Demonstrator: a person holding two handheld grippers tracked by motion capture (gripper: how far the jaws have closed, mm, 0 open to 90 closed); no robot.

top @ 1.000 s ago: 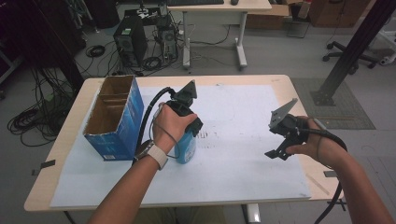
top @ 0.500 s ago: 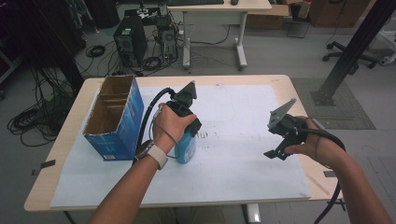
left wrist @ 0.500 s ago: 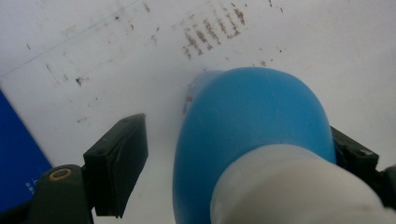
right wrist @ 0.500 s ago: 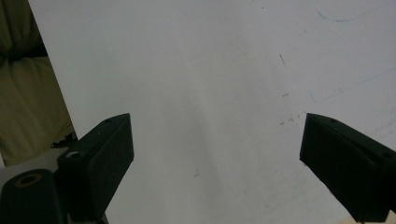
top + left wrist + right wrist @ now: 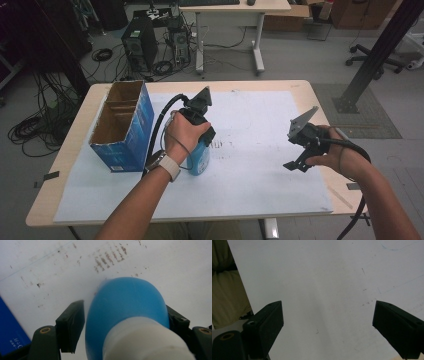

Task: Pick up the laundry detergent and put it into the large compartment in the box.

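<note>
Right gripper: the right gripper hangs above the white paper sheet at the near right of the table, well apart from everything else. Its jaws stand wide in the right gripper view, with bare paper between them, so it carries nothing.

Left gripper: the left gripper points down over the blue bottle, near the middle-left of the sheet. Its jaws have just been closing, and the bottle's blue body is between them.

Grip: in the left gripper view the right-hand pad looks pressed against the bottle's side. The left-hand pad sits just beside it, and I cannot tell whether it touches yet, so the hold looks nearly made, not certain.

Bottle: it stands upright on the paper under the left hand, blue body below a white neck or cap, just to the right of the box.

Meaning: judging by the narrowing jaws, the pick-up of the bottle is at its clamping step. A lift seems the likely next move once both pads bear on it.

Box: the blue cardboard box stands open-topped at the far left of the sheet, apparently empty, a plausible place for the bottle.
</note>
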